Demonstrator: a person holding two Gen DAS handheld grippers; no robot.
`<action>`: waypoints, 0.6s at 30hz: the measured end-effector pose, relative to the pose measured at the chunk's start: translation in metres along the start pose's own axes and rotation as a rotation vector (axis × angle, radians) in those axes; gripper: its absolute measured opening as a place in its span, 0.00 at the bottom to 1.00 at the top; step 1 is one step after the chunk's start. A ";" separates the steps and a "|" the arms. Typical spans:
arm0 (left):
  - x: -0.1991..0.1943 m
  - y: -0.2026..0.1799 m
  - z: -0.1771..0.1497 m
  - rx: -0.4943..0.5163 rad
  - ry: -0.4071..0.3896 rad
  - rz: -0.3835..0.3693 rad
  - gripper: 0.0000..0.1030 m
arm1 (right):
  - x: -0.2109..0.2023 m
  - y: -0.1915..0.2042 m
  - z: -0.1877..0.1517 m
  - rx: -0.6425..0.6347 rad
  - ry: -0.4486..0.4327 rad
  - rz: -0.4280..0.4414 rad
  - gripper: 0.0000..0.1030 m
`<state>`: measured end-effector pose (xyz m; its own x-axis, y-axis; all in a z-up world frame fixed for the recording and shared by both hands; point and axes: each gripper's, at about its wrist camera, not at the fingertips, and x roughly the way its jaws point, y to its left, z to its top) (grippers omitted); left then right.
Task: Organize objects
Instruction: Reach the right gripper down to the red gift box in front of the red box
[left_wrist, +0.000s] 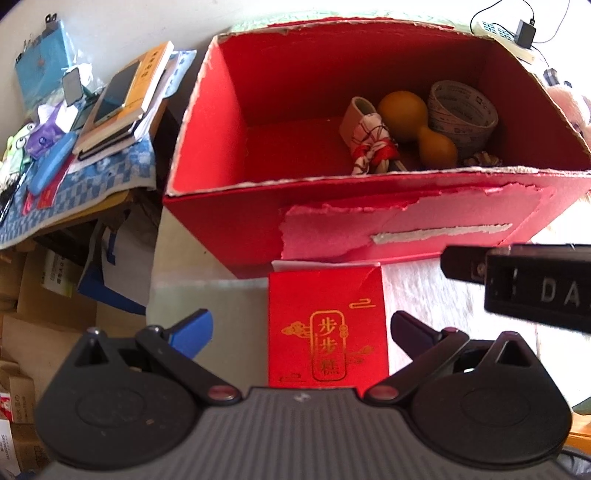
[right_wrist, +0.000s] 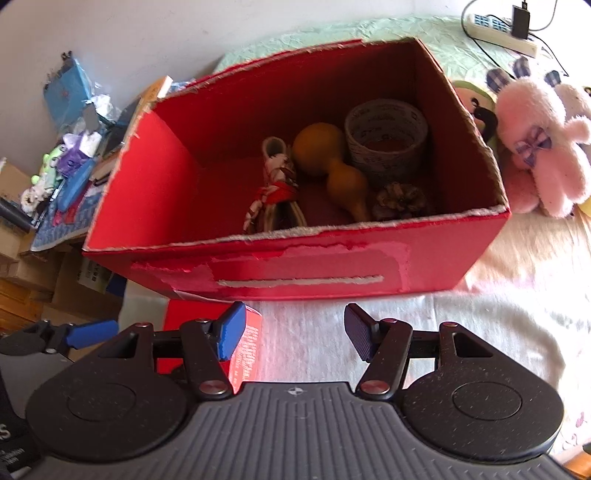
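Note:
A big open red cardboard box (left_wrist: 229, 229) (right_wrist: 295, 291) stands on the bed. Inside lie an orange gourd (left_wrist: 413, 122) (right_wrist: 332, 162), a roll of tape (left_wrist: 461, 110) (right_wrist: 388, 144), a red-and-white cloth bundle (left_wrist: 369, 144) (right_wrist: 277, 188) and a pine cone (right_wrist: 400, 201). A small red packet with gold characters (left_wrist: 327, 328) (right_wrist: 245, 354) lies in front of the box. My left gripper (left_wrist: 301, 332) is open, with its fingers either side of the packet and apart from it. My right gripper (right_wrist: 295, 332) is open and empty, just right of the packet.
A cluttered side table (left_wrist: 92, 177) with books, a phone and small items stands left of the box. Cardboard boxes (left_wrist: 44, 295) sit on the floor below it. A pink plush rabbit (right_wrist: 539, 147) sits right of the box. A power strip (right_wrist: 498, 29) lies at the far right.

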<state>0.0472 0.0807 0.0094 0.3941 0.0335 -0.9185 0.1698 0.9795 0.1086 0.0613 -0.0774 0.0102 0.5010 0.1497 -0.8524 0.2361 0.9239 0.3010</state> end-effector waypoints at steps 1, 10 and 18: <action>0.001 0.001 -0.001 -0.001 0.000 0.008 0.99 | 0.002 0.001 -0.001 -0.003 0.010 0.003 0.60; 0.006 0.005 -0.005 -0.001 0.024 -0.006 0.99 | 0.007 0.007 -0.005 0.000 0.036 0.056 0.59; 0.012 0.006 -0.010 0.027 0.046 -0.020 0.99 | 0.011 0.011 -0.008 0.021 0.053 0.089 0.59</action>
<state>0.0441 0.0886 -0.0048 0.3487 0.0233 -0.9369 0.2019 0.9744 0.0993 0.0629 -0.0624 0.0005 0.4760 0.2497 -0.8433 0.2100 0.8988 0.3847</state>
